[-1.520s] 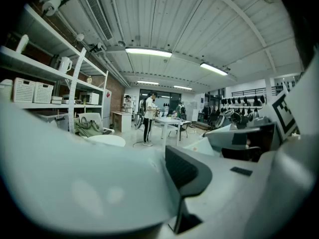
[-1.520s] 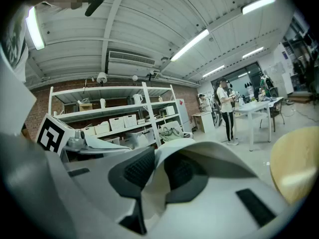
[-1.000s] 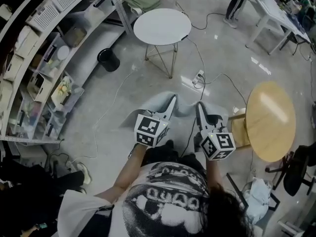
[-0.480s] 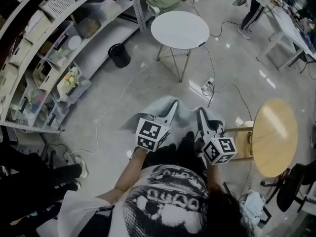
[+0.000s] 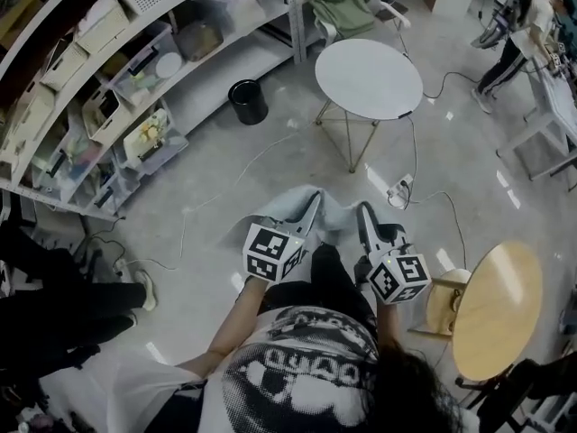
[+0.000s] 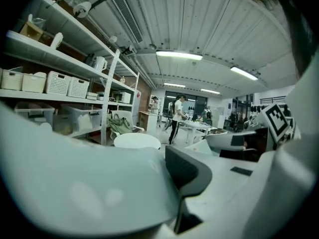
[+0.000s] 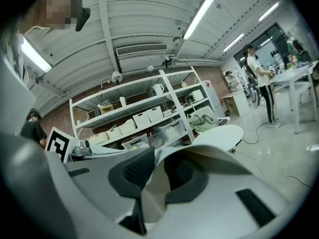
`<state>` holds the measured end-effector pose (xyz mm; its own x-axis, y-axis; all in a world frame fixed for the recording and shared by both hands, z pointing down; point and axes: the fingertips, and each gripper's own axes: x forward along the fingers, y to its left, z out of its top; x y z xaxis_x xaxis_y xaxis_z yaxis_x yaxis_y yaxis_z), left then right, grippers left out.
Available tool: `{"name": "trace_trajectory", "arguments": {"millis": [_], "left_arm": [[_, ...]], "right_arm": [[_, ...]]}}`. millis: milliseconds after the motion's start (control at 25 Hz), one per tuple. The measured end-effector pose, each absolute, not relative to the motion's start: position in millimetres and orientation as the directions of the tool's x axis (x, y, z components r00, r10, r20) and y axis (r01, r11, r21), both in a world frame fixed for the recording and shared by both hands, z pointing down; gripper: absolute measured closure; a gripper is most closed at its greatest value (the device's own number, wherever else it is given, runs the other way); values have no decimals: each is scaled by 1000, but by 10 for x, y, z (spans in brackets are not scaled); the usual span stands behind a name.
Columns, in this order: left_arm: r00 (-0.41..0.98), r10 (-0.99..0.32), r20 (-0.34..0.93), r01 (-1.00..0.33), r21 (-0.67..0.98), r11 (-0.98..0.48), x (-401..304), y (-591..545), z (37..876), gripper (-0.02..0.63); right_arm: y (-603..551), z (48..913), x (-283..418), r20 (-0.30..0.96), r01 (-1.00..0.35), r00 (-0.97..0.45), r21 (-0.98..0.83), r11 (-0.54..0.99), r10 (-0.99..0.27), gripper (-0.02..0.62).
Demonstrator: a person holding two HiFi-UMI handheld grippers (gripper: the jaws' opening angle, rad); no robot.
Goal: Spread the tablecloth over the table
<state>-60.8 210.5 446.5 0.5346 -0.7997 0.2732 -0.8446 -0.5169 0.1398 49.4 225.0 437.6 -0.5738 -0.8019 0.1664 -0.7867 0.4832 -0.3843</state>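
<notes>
The person's two hands are held out at waist height, each with a claw. The left claw [image 5: 315, 200] is clenched on a fold of the pale grey tablecloth [image 5: 281, 207]. In the left gripper view the cloth drapes over one jaw and hides it, with the other dark pad pressed against it. The right claw [image 5: 363, 211] is also clenched on the tablecloth, and the right gripper view shows a fold pinched between its two dark pads. The cloth hangs bunched between and just ahead of the two claws, above the shiny floor [image 5: 225, 165] and well apart from any furniture.

Beyond the claws lies a power strip [image 5: 399, 188], then the round white surface [image 5: 368, 78], bare. A black bin [image 5: 247, 101] stands to its left beside long shelves [image 5: 108, 88]. A round wooden surface [image 5: 496, 305] sits low on the right.

Compared with a second earlier, both claws keep the same grip. The white surface now appears further right in the head view, and the wooden one has slid towards the lower corner.
</notes>
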Motion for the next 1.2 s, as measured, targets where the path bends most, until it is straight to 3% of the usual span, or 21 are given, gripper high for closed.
{"name": "trace_trajectory", "arguments": {"millis": [520,1200], "left_arm": [[409,-872,270,-912,107,-396,-798,609,4316,538],[384,-883,270,-923,123,-364,-805,-397,4201,538]], "right_arm": [[617,4244,329,126,-662,-718,-426,617,-684,534],[-444,4140,323,101,-618,-754,-443,649,-649,534]]}}
